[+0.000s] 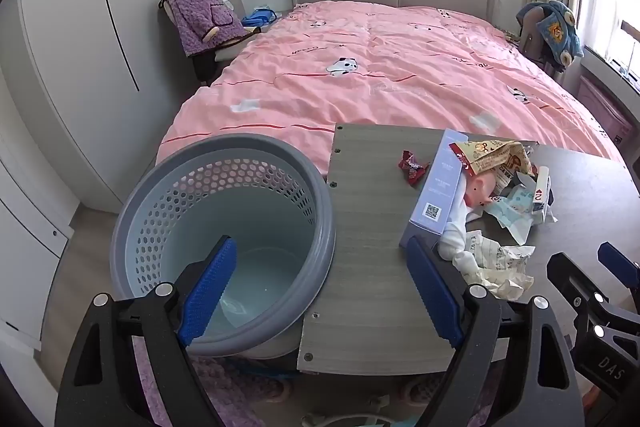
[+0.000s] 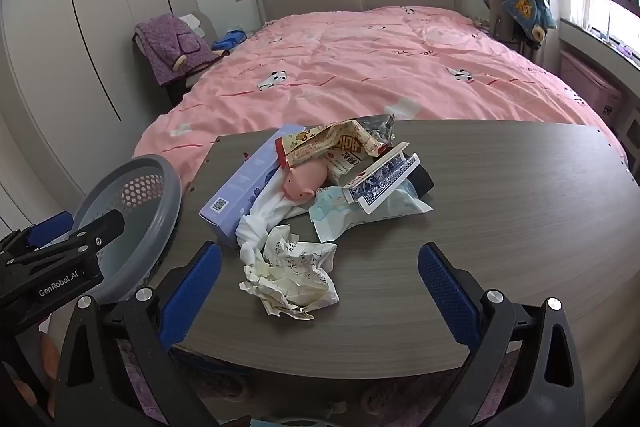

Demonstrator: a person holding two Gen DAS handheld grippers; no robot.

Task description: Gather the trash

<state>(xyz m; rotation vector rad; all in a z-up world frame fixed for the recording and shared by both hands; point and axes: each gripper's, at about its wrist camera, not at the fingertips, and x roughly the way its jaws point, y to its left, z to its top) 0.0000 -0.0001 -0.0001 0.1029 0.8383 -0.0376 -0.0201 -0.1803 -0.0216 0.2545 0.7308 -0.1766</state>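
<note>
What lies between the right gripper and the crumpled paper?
Only bare tabletop, seen in the right wrist view; the right gripper is open, and the crumpled paper sits between its fingers.

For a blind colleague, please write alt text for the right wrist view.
The open right hand-held gripper faces crumpled paper on a grey table, with wrappers and a purple box piled behind. A grey basket stands left, a pink bed beyond.

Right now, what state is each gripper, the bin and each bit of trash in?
left gripper: open, empty
right gripper: open, empty
basket: upright, looks empty
crumpled paper: crumpled, on table
snack wrapper: torn open, atop pile
purple box: lying flat
</note>
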